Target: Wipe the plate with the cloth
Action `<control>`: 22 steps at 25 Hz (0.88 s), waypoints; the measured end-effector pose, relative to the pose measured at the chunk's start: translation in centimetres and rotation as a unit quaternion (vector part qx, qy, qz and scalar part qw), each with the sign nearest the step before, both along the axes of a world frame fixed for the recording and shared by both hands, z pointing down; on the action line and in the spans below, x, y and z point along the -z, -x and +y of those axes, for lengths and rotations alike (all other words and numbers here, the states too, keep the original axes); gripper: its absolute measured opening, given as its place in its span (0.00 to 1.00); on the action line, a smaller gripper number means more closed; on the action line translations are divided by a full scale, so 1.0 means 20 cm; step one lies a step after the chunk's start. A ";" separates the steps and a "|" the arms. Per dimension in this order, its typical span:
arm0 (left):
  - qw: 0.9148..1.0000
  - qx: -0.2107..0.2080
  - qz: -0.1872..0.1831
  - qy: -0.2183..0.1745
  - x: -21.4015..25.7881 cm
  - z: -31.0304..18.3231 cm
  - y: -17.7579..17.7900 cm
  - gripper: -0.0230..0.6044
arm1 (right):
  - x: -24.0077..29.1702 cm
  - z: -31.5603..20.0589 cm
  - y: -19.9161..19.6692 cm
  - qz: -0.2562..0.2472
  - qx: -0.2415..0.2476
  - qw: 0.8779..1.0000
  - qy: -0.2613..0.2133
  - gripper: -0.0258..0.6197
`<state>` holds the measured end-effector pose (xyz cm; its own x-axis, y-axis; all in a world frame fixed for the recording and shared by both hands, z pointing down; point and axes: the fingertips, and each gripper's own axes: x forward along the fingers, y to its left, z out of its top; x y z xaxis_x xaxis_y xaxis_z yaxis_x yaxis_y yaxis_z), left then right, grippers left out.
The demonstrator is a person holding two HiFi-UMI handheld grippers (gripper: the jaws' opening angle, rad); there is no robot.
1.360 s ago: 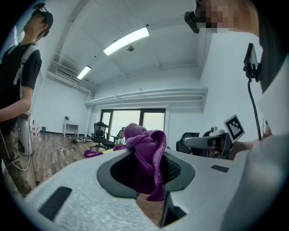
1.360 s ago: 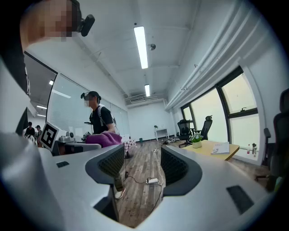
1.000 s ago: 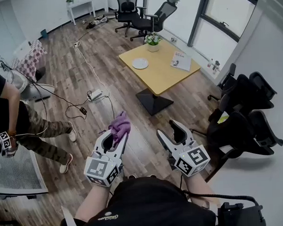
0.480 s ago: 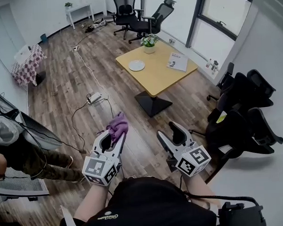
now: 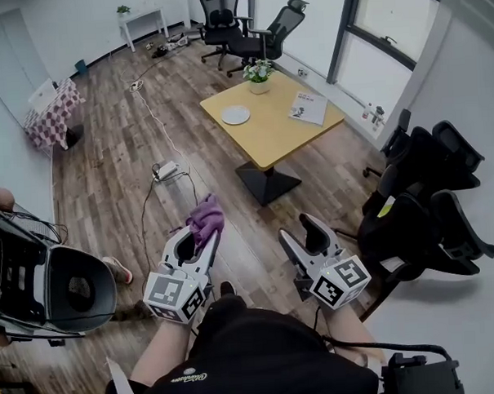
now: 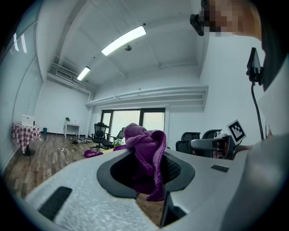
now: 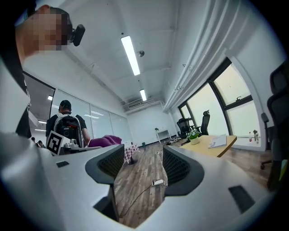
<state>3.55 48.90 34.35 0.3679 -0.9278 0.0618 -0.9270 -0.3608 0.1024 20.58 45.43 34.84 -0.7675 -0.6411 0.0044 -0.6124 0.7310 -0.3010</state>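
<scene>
A purple cloth (image 5: pixel 205 218) is bunched between the jaws of my left gripper (image 5: pixel 201 232), which is shut on it; in the left gripper view the cloth (image 6: pixel 145 151) fills the gap and droops over the front. My right gripper (image 5: pixel 311 234) hangs open and empty beside it, its jaws apart in the right gripper view (image 7: pixel 139 164). A white plate (image 5: pixel 236 115) lies on the wooden table (image 5: pixel 277 129), far ahead of both grippers. The cloth (image 7: pixel 104 140) also shows at the left of the right gripper view.
A potted plant (image 5: pixel 259 75) and a booklet (image 5: pixel 308 109) share the table. Black office chairs (image 5: pixel 423 201) crowd the right side; two more (image 5: pixel 248 25) stand beyond the table. Cables and a power strip (image 5: pixel 166 168) lie on the floor. Black gear (image 5: pixel 47 291) sits at the left.
The view has shifted slightly toward the table. The person at the left has moved out of sight; dark equipment now fills that edge. Both grippers keep their places, cloth still held.
</scene>
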 end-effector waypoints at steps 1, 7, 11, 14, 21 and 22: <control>1.000 0.002 0.002 -0.001 0.00 -0.01 0.01 0.22 | 0.00 -0.02 0.01 0.000 0.002 1.000 0.002 0.43; 1.000 0.013 0.015 0.002 -0.04 -0.15 0.11 0.22 | -0.03 -0.15 0.12 0.013 0.019 1.000 0.005 0.43; 1.000 0.008 0.024 0.000 -0.06 -0.33 0.19 0.22 | -0.05 -0.33 0.20 0.015 0.015 1.000 0.012 0.43; 1.000 0.002 0.031 -0.006 -0.05 -0.50 0.27 0.22 | -0.04 -0.48 0.31 0.022 0.018 1.000 0.011 0.43; 0.999 -0.013 0.030 -0.005 -0.03 -0.84 0.52 0.22 | -0.01 -0.81 0.60 0.031 0.016 0.999 0.008 0.43; 0.999 -0.016 0.031 -0.005 -0.03 -0.89 0.56 0.22 | -0.01 -0.85 0.64 0.032 0.015 0.999 0.008 0.43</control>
